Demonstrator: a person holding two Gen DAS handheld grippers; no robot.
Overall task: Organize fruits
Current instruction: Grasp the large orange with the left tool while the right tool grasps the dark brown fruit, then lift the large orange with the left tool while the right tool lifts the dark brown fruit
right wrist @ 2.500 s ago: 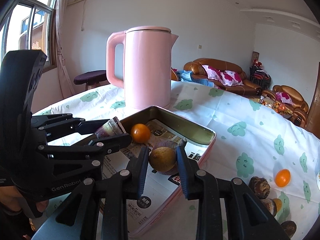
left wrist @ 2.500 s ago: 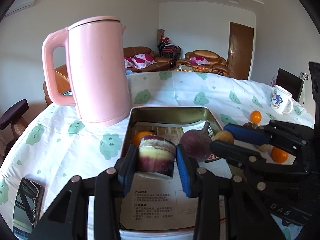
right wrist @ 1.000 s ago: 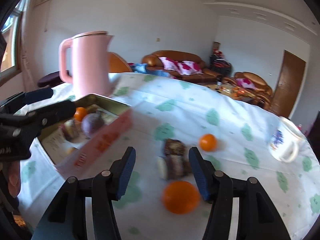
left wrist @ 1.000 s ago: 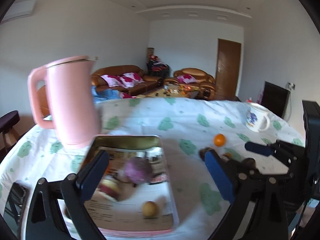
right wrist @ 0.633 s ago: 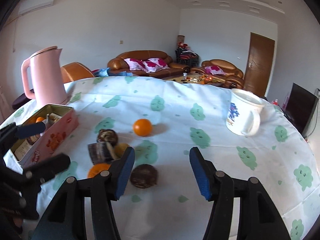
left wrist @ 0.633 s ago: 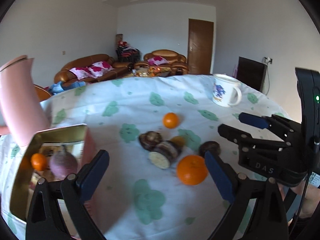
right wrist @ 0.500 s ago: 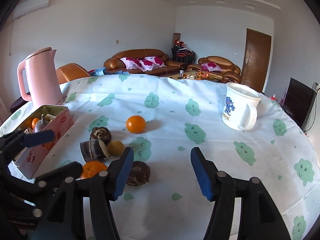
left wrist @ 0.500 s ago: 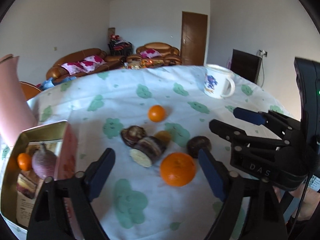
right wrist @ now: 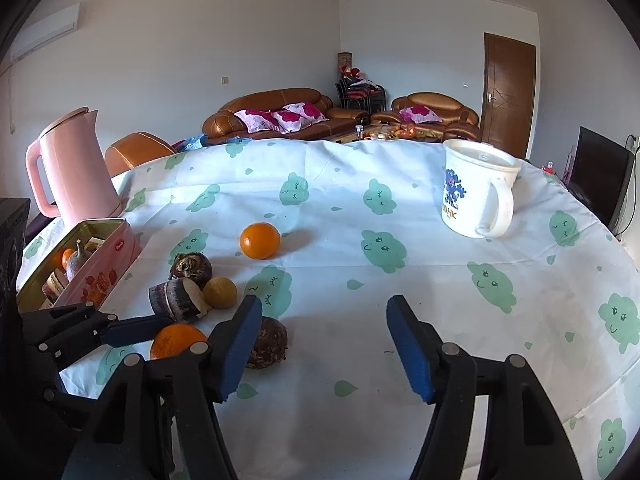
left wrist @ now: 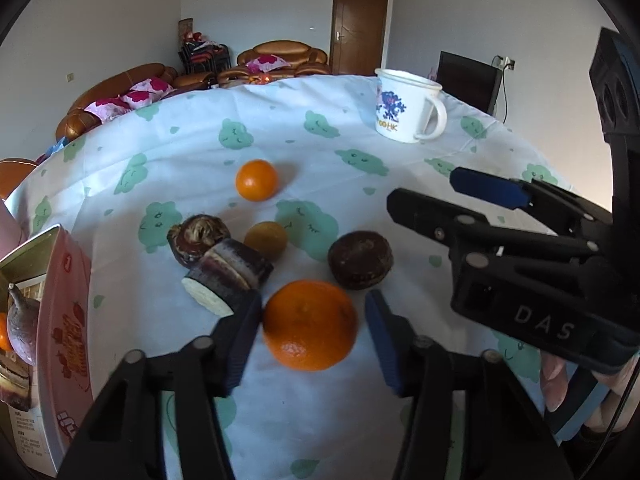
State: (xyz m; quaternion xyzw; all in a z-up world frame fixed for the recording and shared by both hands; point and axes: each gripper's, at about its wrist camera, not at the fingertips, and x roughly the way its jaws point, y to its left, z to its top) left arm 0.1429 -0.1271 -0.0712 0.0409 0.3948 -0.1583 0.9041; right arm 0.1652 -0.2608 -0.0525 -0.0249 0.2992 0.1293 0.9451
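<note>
A large orange [left wrist: 310, 324] lies on the cloud-print tablecloth [left wrist: 280, 128] between the fingers of my left gripper [left wrist: 312, 304]. Its jaws are closing: the left pad is at the peel, the right pad a little off it. Behind it lie a cut purple-skinned piece [left wrist: 228, 276], a dark scaly fruit [left wrist: 198, 238], a yellow-brown fruit [left wrist: 266, 240], a dark brown round fruit [left wrist: 360, 260] and a small orange [left wrist: 256, 180]. My right gripper [right wrist: 324, 344] hovers over bare cloth, jaws opening and empty, its left finger beside the dark brown fruit [right wrist: 268, 342].
A pink tin [left wrist: 64, 320] with fruit inside stands at the left, seen as well in the right wrist view [right wrist: 100, 268] with a pink kettle [right wrist: 72, 168] behind it. A white mug [right wrist: 476, 188] stands at the far right. A hand [left wrist: 560, 380] grips the right gripper.
Both grippers left their fruit in the tin and swung right to the loose fruit. The left jaws opened wide, then narrowed around the large orange. The right jaws widened.
</note>
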